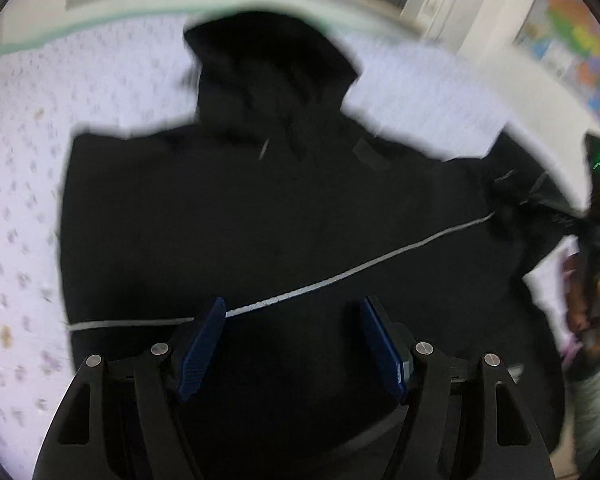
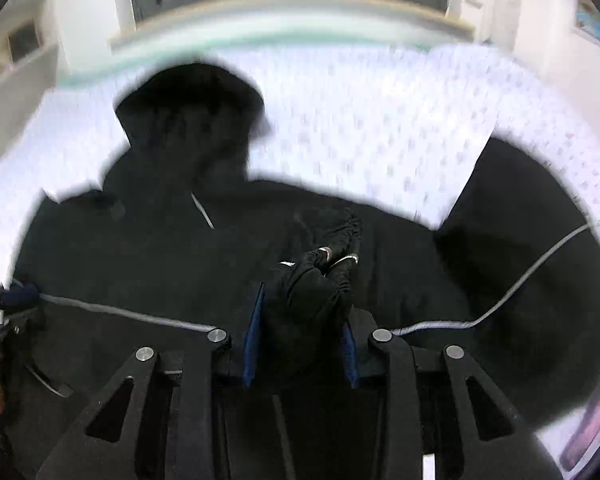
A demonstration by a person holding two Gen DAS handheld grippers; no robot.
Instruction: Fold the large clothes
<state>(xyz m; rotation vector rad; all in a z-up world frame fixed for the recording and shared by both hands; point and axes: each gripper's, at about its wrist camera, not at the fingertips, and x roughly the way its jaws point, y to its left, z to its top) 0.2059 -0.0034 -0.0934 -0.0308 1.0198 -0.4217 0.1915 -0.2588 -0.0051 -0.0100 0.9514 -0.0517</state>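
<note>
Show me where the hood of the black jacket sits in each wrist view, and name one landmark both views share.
Left wrist view: the hood sits at top centre, above the open left gripper, reaching toward the bed's far edge.
Right wrist view: the hood sits upper left of centre, up and left of the right gripper, which pinches bunched jacket cloth.
Shared landmark: the grey stripe across the jacket's body.

both views are smeared with motion blur. the black hooded jacket [image 1: 260, 208] loses its hem behind the gripper frames at the bottom edge. the print on the bedsheet [image 2: 380, 120] is too blurred to make out. the person's hand [image 1: 592, 304] is a smear at the rim, and the wall poster [image 1: 580, 40] is unreadable.
</note>
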